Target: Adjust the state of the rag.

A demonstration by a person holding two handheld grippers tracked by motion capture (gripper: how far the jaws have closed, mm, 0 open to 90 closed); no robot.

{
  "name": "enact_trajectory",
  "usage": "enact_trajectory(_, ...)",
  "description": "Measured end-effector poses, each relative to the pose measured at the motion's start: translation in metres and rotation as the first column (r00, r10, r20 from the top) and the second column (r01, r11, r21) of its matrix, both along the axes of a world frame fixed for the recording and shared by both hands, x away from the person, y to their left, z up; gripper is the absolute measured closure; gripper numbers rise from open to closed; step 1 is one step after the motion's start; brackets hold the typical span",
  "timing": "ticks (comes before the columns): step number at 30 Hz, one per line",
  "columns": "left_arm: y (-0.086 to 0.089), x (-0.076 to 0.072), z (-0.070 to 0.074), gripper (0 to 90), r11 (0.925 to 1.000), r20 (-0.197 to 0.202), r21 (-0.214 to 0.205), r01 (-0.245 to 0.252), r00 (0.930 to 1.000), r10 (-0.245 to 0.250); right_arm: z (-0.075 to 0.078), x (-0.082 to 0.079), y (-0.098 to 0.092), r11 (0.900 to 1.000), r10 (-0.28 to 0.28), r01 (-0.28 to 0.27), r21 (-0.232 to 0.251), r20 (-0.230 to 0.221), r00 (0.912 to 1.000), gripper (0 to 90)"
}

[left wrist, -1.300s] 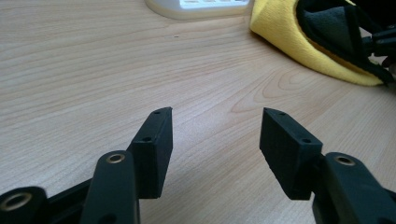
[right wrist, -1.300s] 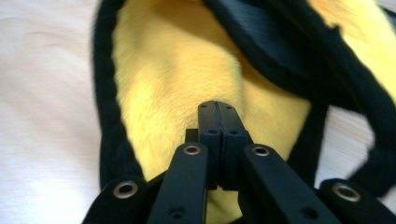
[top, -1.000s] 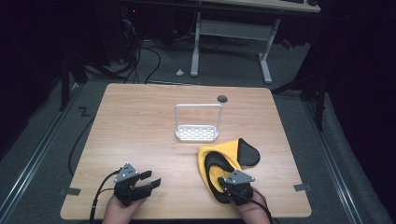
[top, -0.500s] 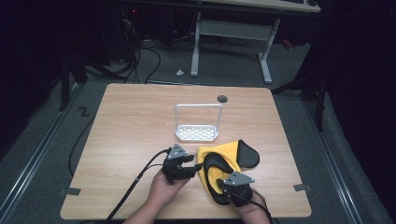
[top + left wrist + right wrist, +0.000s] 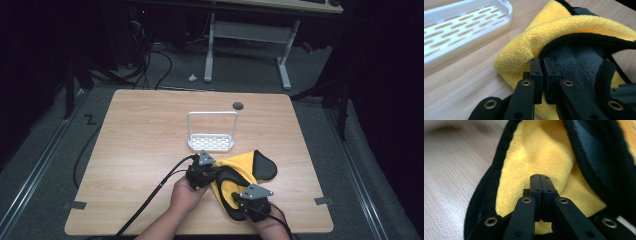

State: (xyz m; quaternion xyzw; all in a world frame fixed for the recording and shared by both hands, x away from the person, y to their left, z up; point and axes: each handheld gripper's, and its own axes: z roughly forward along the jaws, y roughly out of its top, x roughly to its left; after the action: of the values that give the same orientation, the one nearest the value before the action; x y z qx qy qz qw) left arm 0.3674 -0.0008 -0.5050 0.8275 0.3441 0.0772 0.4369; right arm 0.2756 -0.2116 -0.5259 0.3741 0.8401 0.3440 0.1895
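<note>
A yellow cloth (image 5: pixel 245 167) with a dark grey inner side and black trim lies crumpled on the near right part of the wooden table (image 5: pixel 140 140). My left gripper (image 5: pixel 217 175) is at its left edge. Its jaws have just been closing and now pinch the fold (image 5: pixel 524 50) where the yellow fleece meets the black trim; in the left gripper view the left gripper (image 5: pixel 542 61) shows only a thin slit between the jaws. My right gripper (image 5: pixel 240 198) is at the cloth's near corner. In its own view the right gripper (image 5: pixel 540 178) is shut on the yellow cloth (image 5: pixel 536 150).
A white slotted rack (image 5: pixel 211 142) with an upright wire frame stands just beyond the cloth, close to the left gripper (image 5: pixel 461 30). A round cable hole (image 5: pixel 238 105) sits near the far edge. The left gripper's cable (image 5: pixel 150 195) trails toward the near edge.
My left hand has moved right from the bare near-left table to the cloth's left edge, and its jaws went from wide open to closed. The right gripper has stayed put.
</note>
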Motion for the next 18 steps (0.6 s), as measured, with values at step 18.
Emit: enact_trajectory(18,0.123,-0.077,-0.02,86.5,0.9995,-0.04,0.025,-0.019,0.999,0.02,0.001,-0.002,0.007,0.9996,0.02,-0.02,-0.019,0.016,0.9997,90.0)
